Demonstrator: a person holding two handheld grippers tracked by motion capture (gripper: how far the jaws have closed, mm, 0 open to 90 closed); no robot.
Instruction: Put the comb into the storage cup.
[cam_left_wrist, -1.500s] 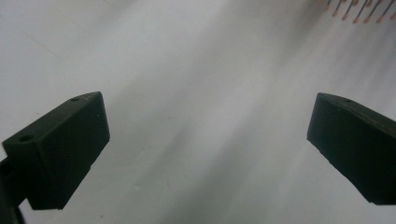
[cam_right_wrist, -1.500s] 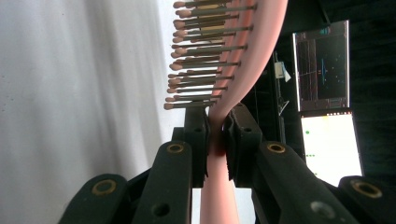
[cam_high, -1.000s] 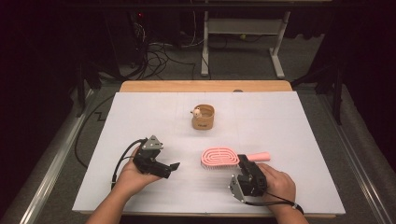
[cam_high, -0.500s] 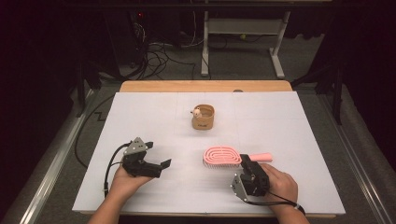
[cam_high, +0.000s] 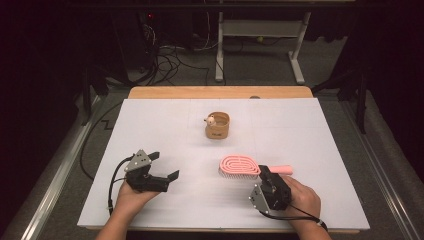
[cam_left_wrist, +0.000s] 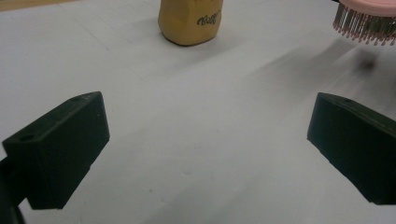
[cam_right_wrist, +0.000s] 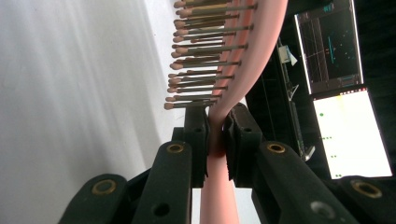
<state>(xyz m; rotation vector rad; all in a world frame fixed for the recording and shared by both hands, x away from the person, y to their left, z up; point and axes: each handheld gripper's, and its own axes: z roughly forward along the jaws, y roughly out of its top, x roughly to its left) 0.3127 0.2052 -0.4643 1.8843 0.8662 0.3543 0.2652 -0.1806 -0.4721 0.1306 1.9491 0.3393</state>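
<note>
- Right gripper (cam_high: 263, 172): jaws clamped on the neck of the pink brush (cam_high: 240, 166), where the handle meets the head. Right gripper view shows both pads (cam_right_wrist: 198, 135) pinching the brush (cam_right_wrist: 243, 60) flat-on, bristles pointing toward the table.
- Brush sits at the near right of the white table (cam_high: 165, 120); head points left, handle end sticks out right past the gripper. Head is just above the surface; contact with the table can't be told.
- Left gripper (cam_high: 162, 167): jaws spread wide, nothing between them. Held low at the near left of the table, well apart from the brush, pointing right.
- Left gripper view: bare table between the jaws, tan cup (cam_left_wrist: 189, 21) ahead, brush bristles (cam_left_wrist: 366, 23) at the top right corner.
- Cup (cam_high: 217, 126) stands upright mid-table, beyond the brush, with a small figure on its rim. Touched by neither gripper.
</note>
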